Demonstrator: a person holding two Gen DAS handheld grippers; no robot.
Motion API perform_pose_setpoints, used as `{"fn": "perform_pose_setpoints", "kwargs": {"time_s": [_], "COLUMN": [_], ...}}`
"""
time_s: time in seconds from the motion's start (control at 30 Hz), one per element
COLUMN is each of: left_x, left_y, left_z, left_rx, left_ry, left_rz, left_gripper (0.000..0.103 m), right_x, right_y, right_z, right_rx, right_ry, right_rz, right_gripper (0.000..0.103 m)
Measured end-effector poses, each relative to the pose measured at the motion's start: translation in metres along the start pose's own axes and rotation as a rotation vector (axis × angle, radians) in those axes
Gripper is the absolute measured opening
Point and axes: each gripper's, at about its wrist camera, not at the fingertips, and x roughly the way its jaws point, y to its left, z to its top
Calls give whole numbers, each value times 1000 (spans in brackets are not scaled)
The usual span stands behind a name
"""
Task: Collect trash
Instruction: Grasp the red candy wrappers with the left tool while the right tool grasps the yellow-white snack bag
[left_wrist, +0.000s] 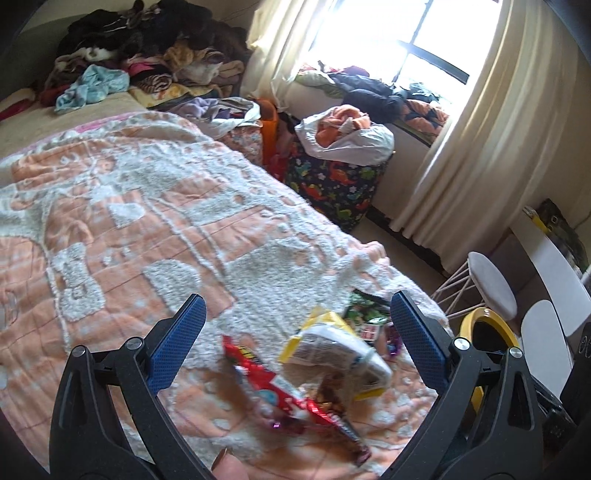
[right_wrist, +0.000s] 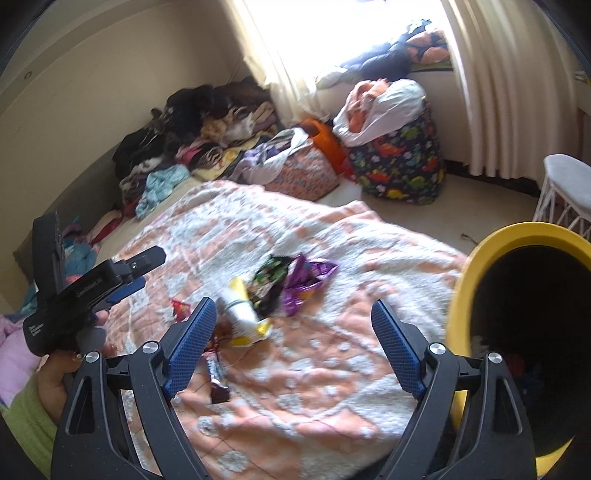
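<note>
On the bed (left_wrist: 147, 206) near the yellow bin (right_wrist: 480, 266) lay the wrappers (right_wrist: 258, 295). Left gripper (left_wrist: 295, 325) and right gripper (right_wrist: 293, 325) had jaws wide, holding nothing. Risk: light overlapping wrappers could slide, or plush blanket get pinched.

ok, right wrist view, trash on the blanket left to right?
red wrapper → yellow-and-white bag → green-and-black wrapper → purple wrapper → yellow-rimmed bin

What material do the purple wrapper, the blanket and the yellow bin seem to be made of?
Purple wrapper: probably metallised plastic film, shiny and sharply crumpled.
Blanket: soft fleecy textile, with raised white tufts on peach quilted cloth.
Yellow bin: likely hard plastic, with a smooth, evenly coloured rim; painted metal cannot be excluded.
</note>
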Motion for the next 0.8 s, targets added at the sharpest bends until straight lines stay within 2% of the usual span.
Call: {"fn": "perform_pose_setpoints", "kwargs": {"time_s": [0.1,0.27,0.5,0.7,0.8], "left_x": [2,13,27,34,34], "left_y": [14,36,54,57,57], "left_z": [-1,-7,-23,-32,-35], "left_rx": [-23,-87,-198,-238,-243], "left_ry": [13,70,159,193,204], "left_rz": [14,13,-57,-95,-101], "left_gripper": [92,91,65,54,47], "right_x": [14,40,72,95,107], "right_y": [12,29,41,49,49], "right_z": [-1,-6,-16,-16,-16], "right_rx": [-31,-69,-114,-153,-156], "right_ry": [31,98,172,209,231], "right_rz": [20,46,49,46,46], "right_gripper": [82,74,64,56,44]}}
